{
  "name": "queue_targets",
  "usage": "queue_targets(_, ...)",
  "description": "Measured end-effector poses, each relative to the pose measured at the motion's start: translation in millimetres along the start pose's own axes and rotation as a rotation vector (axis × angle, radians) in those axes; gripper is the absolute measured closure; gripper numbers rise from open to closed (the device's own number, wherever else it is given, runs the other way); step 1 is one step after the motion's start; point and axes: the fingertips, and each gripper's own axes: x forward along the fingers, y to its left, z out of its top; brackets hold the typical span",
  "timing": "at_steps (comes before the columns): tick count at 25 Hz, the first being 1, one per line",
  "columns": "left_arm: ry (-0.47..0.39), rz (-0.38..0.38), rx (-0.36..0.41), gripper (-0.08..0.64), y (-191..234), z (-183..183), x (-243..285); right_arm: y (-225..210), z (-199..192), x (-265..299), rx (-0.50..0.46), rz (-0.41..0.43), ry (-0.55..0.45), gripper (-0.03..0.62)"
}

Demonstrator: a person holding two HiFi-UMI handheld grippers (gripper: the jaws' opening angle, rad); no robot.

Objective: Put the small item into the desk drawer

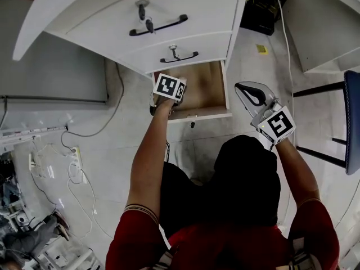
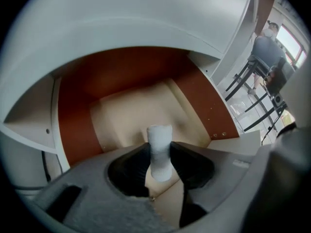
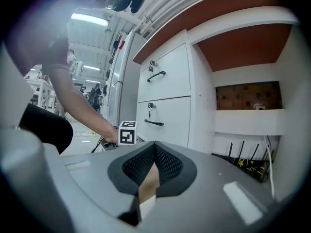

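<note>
The small item (image 2: 159, 141) is a short white cylinder, upright between the black pads of my left gripper (image 2: 159, 148), which is shut on it. In the head view the left gripper (image 1: 169, 91) points steeply down over the left front of the open bottom drawer (image 1: 207, 83); the item is hidden there under the marker cube. The drawer's pale wooden floor (image 2: 131, 110), with red-brown sides, lies right below the item. My right gripper (image 1: 241, 88) hangs to the right of the drawer, roughly level, with its jaws (image 3: 154, 148) shut and nothing between them.
Two closed white drawers with black handles (image 1: 159, 26) (image 1: 179, 56) and keys sit above the open one. Cables (image 1: 73, 167) lie on the floor at the left. A dark chair (image 1: 351, 122) stands at the right. A black box (image 1: 260, 13) sits under the desk.
</note>
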Motion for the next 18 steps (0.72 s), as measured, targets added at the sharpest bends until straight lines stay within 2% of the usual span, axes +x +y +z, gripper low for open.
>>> queue_targets(12,0.040,-0.006,-0.139,0.420,9.4,-14.8,31.4,-5.9,-3.5,-11.8,0.006,-0.030,-0.003,0.581)
queue_targets(18,0.029,-0.001,-0.193,0.414,16.6,-20.6,40.2,-4.3,-8.0,-10.8,0.008,-0.027,0.007,0.580)
